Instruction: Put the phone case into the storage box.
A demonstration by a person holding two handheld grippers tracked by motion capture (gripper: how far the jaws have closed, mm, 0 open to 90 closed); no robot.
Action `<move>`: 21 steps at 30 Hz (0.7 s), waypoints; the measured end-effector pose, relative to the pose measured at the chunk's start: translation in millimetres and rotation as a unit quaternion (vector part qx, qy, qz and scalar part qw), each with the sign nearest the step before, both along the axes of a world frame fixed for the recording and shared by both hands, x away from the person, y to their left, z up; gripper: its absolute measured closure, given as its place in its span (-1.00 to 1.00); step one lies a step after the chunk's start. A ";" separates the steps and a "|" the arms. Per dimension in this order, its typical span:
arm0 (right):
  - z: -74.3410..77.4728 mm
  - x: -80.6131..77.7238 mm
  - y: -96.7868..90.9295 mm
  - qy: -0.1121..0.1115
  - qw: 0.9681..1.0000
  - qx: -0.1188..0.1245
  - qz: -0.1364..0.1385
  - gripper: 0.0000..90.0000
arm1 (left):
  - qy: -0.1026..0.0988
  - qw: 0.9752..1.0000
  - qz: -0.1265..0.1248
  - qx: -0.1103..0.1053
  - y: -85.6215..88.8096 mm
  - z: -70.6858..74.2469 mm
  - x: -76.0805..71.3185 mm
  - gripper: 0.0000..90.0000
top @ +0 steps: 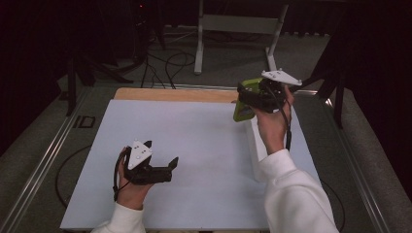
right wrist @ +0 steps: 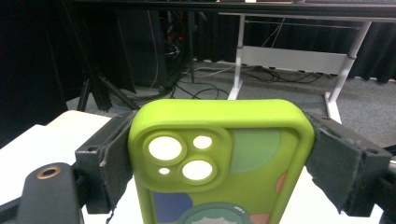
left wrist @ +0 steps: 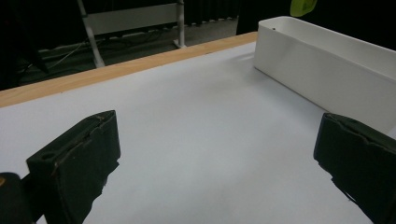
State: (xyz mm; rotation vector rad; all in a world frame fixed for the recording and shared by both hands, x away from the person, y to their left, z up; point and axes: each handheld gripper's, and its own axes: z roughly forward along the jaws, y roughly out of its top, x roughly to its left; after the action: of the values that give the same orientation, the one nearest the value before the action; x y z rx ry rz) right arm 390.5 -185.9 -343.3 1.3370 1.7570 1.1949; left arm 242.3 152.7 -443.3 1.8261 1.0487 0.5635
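A lime-green phone case (right wrist: 219,163) with camera cut-outs and a cartoon print stands upright between the jaws of my right gripper (right wrist: 219,158), which is shut on its two long sides. From above, that gripper (top: 250,99) is held up over the table's far right, the green case (top: 243,109) hanging below it above the far end of a long white bin (top: 256,155). My left gripper (top: 160,155) rests low near the front left of the table, open, with nothing between its jaws. In the left gripper view the white bin (left wrist: 327,65) lies ahead to the right.
A white sheet (top: 194,145) covers the table, with a wooden edge strip (top: 175,94) at the far side. Beyond it are white table legs (top: 199,43), cables on grey carpet and dark stands. A metal rail (top: 43,160) runs along the left.
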 end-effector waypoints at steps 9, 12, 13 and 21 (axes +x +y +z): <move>-2.0 5.4 -6.9 0.002 1.000 -0.001 -0.009 -0.65 | 0.001 1.000 0.000 0.000 0.0 -0.5 0.3 -0.97; -3.3 7.1 -9.9 0.003 1.000 -0.002 -0.012 -0.65 | 0.001 1.000 0.000 0.000 0.0 -0.5 0.3 -0.97; -4.1 8.0 -11.3 0.003 1.000 -0.003 -0.014 -0.65 | 0.001 1.000 0.000 0.000 0.0 -0.5 0.3 -0.97; -7.3 12.8 -20.3 0.007 1.000 0.001 -0.025 -0.65 | 0.001 1.000 0.001 0.000 0.2 -0.5 0.3 -0.97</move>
State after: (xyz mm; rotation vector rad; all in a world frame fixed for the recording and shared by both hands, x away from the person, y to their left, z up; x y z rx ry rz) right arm 403.4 -206.2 -350.5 1.3846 1.7225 1.1641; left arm 242.6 152.9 -443.8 1.8268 1.0518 0.5618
